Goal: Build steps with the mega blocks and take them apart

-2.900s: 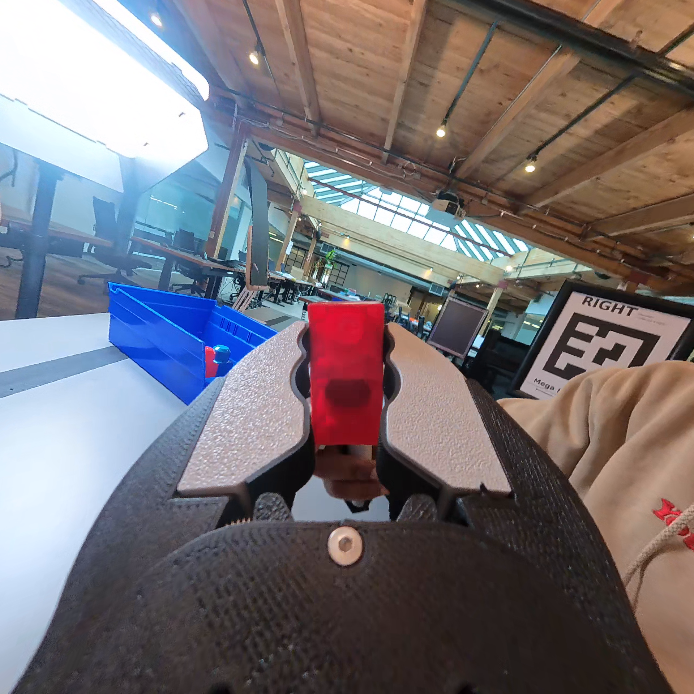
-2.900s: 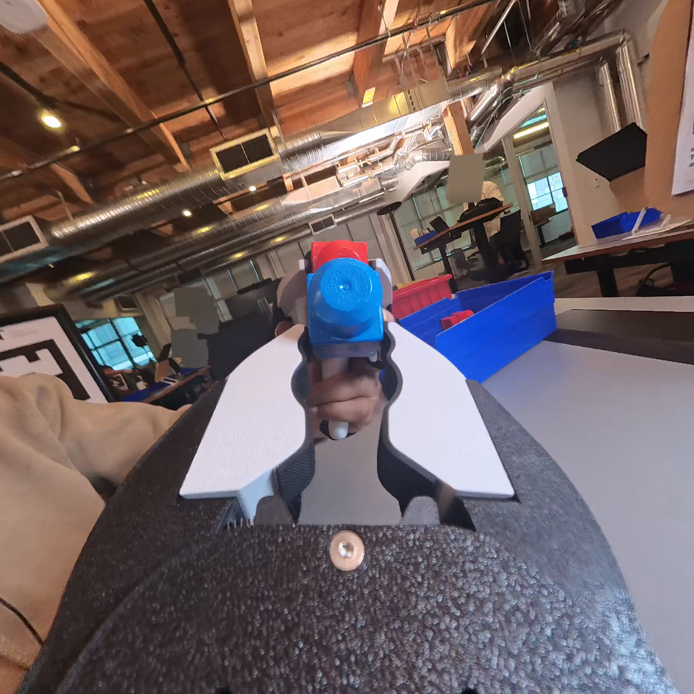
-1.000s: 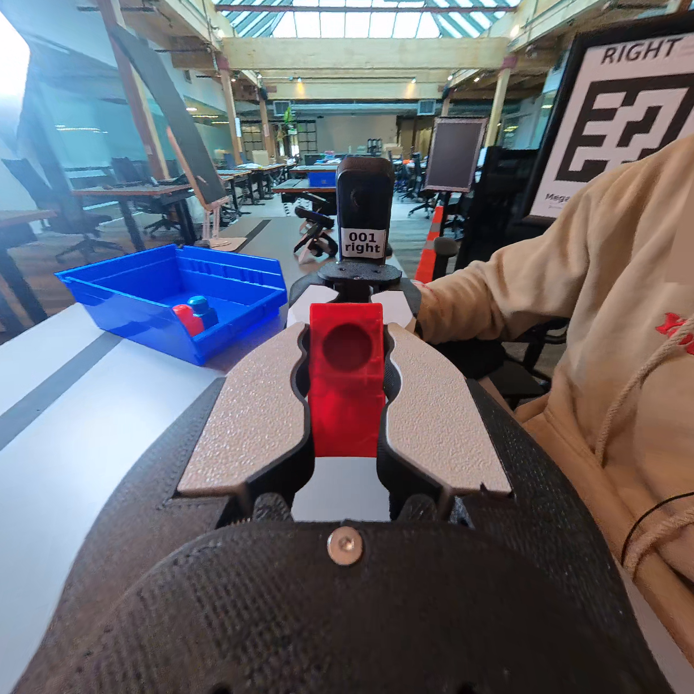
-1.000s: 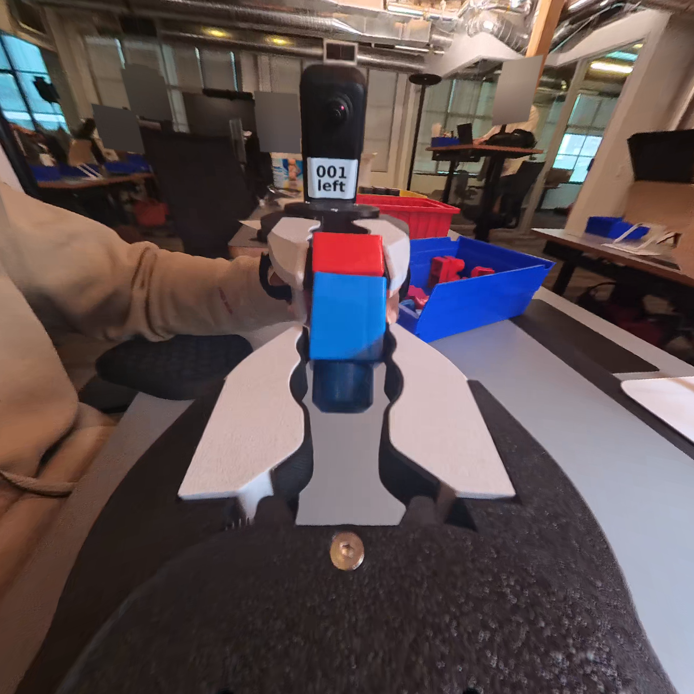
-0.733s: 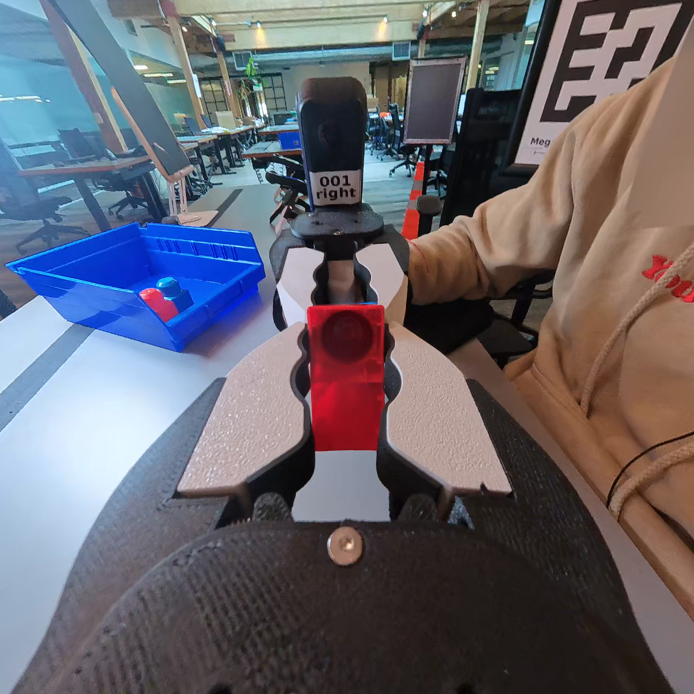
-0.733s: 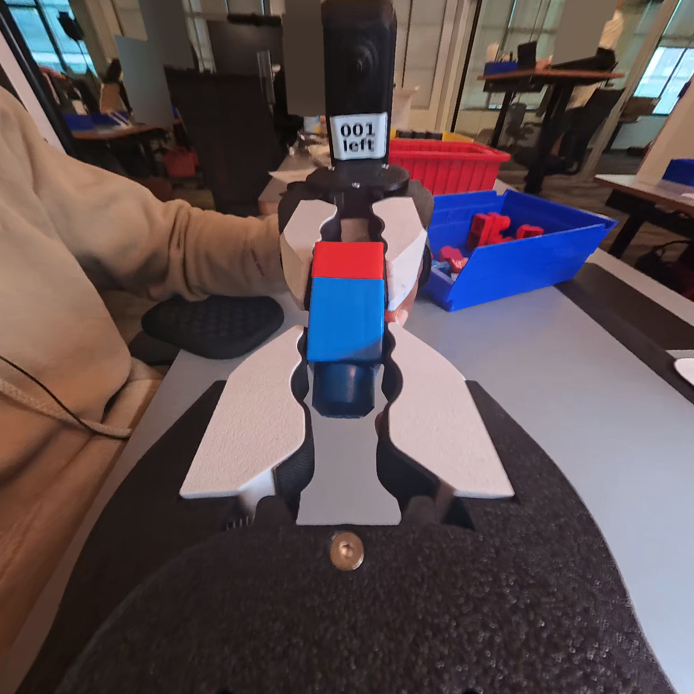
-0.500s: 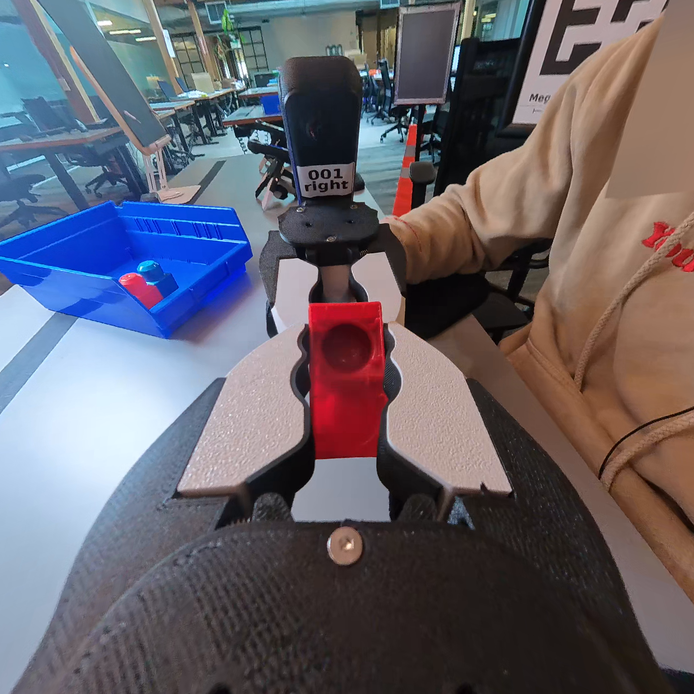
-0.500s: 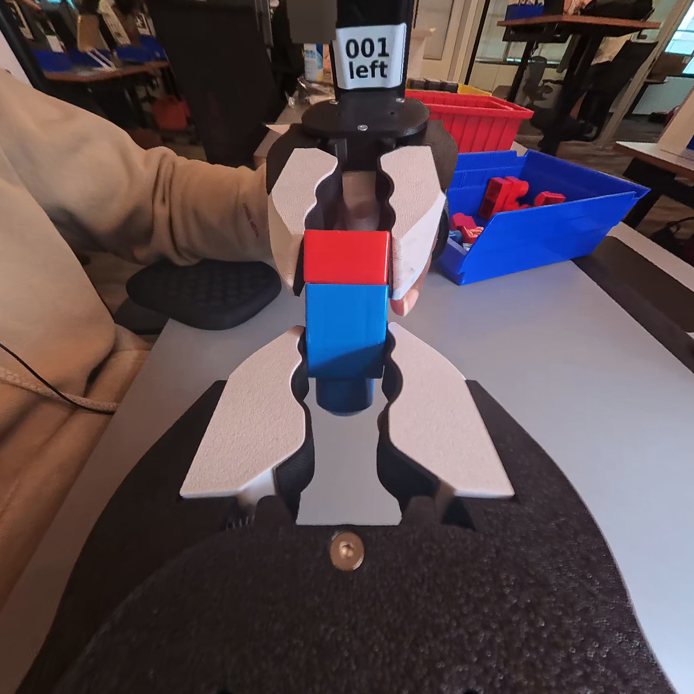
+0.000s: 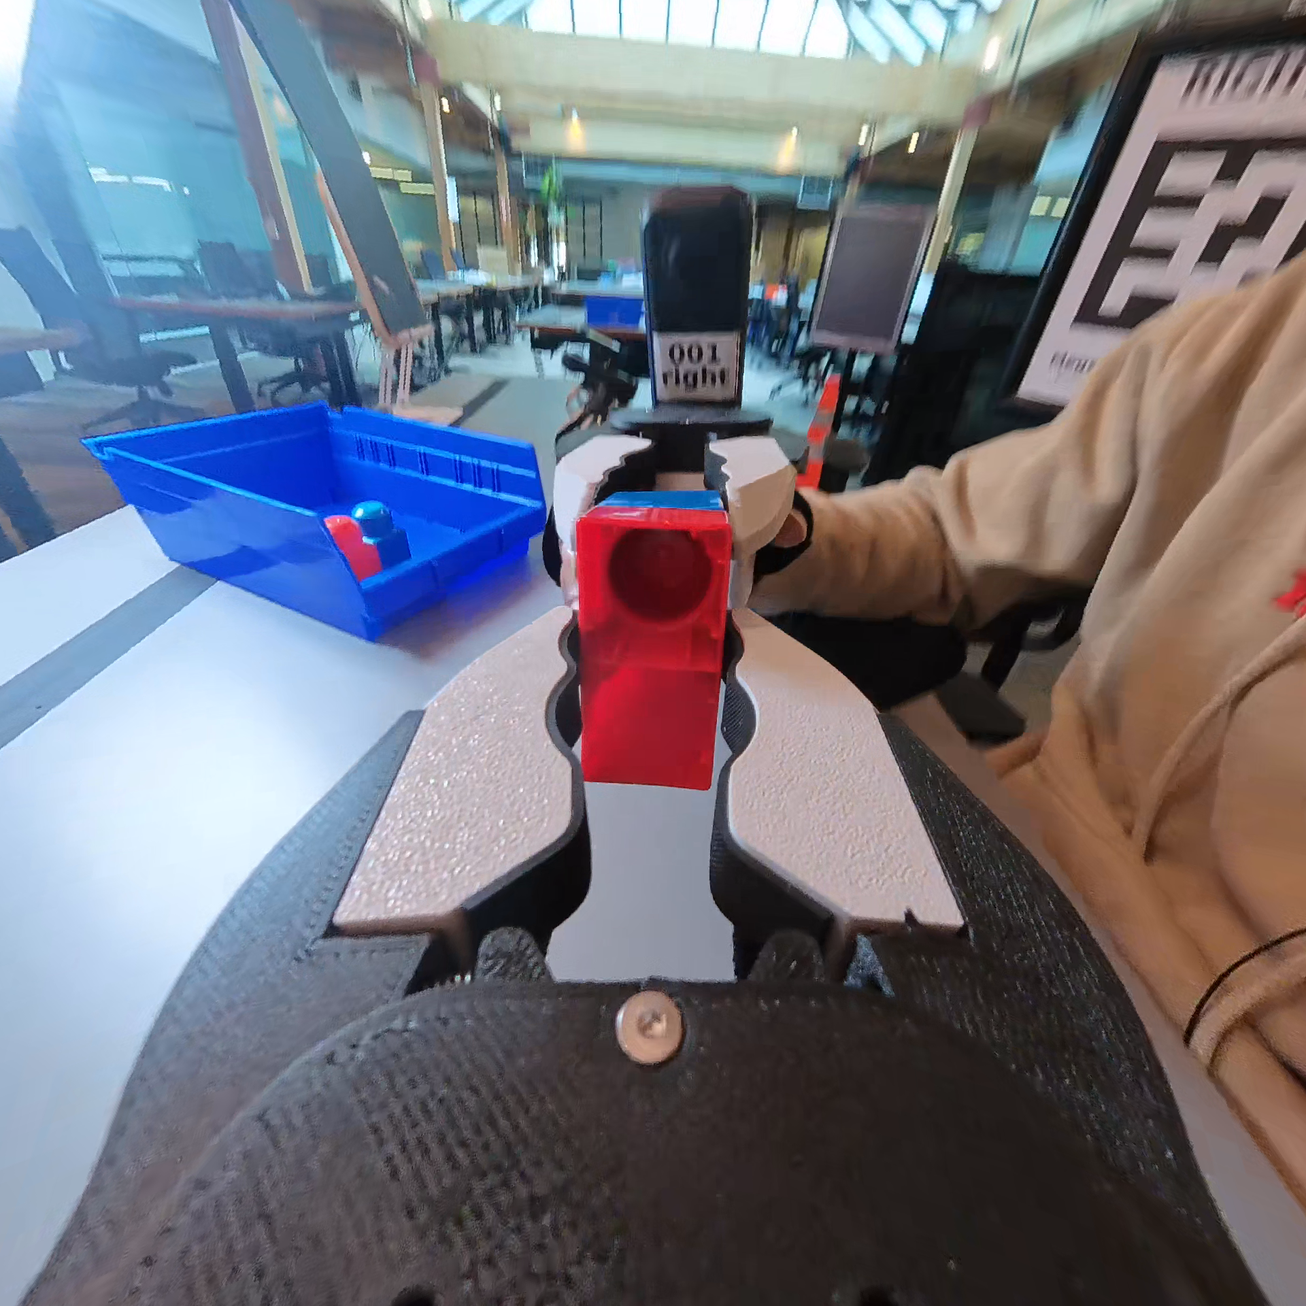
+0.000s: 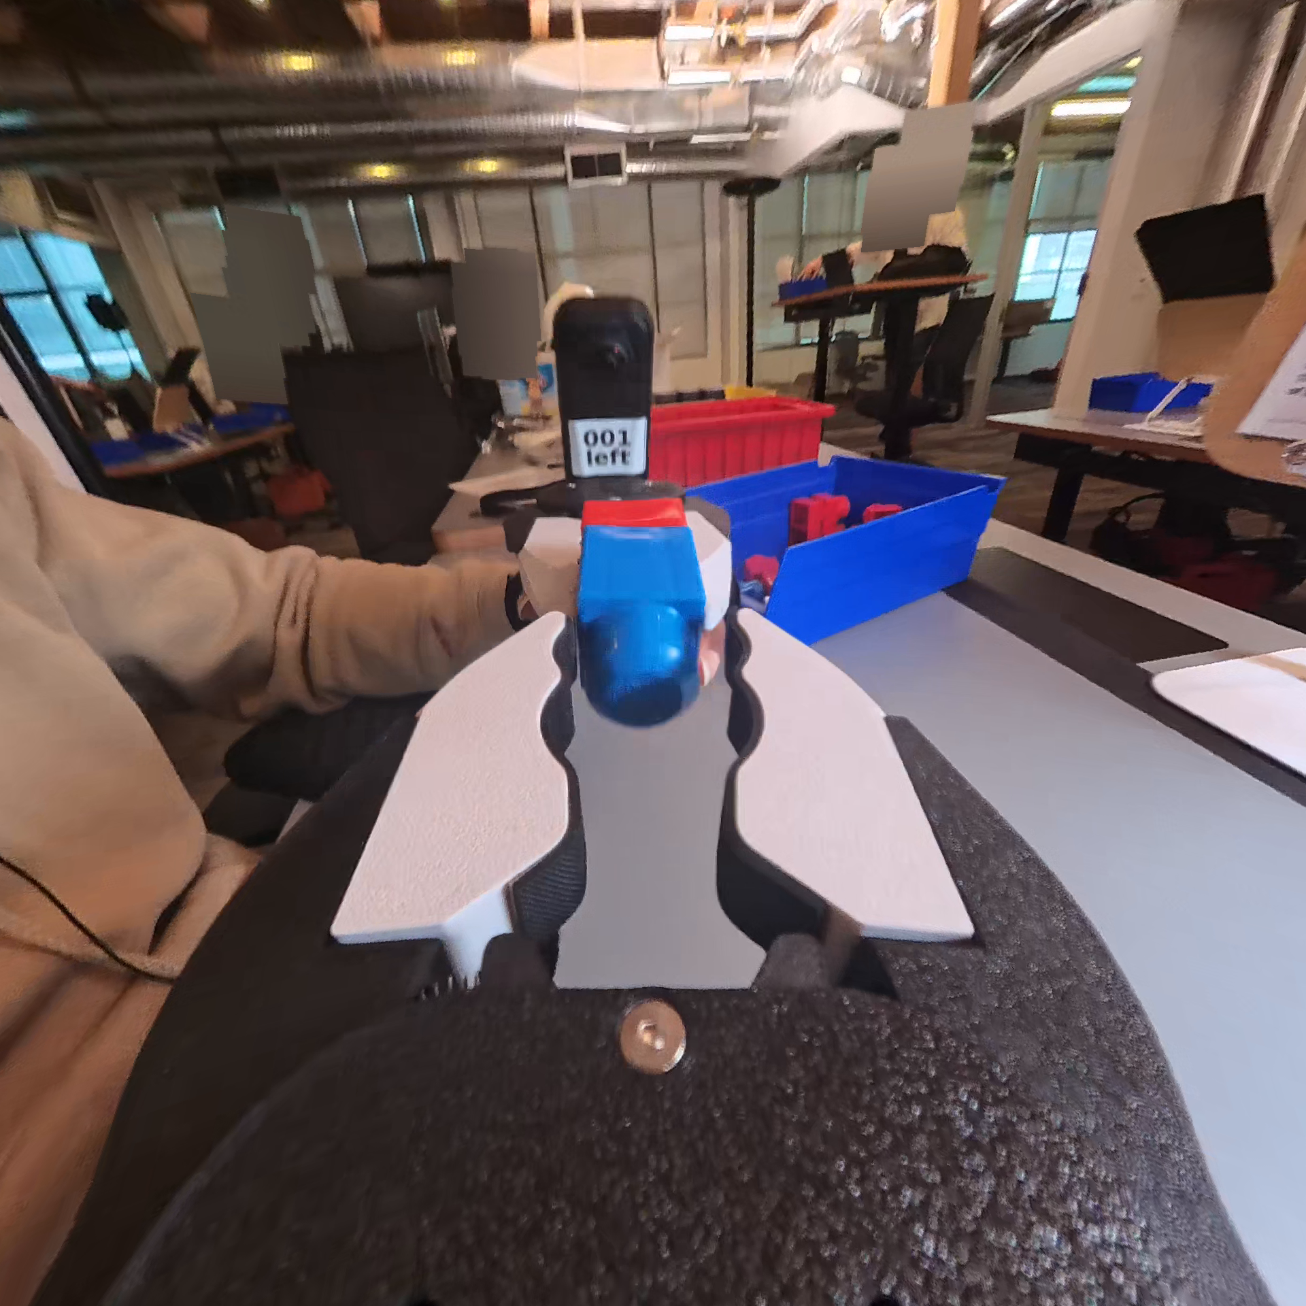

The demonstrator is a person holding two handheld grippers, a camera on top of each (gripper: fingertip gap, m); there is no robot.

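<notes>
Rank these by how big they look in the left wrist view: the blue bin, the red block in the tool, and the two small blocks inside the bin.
1. Blue bin.
2. Red block, inflated by nearness to the camera.
3. The small red block and small blue block in the bin look alike; no ranking.

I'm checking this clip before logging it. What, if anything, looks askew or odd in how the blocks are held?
Nothing stands out. The left tool grips the red block squarely, and the right tool grips the blue block squarely. The blocks meet in line above the table.
</notes>
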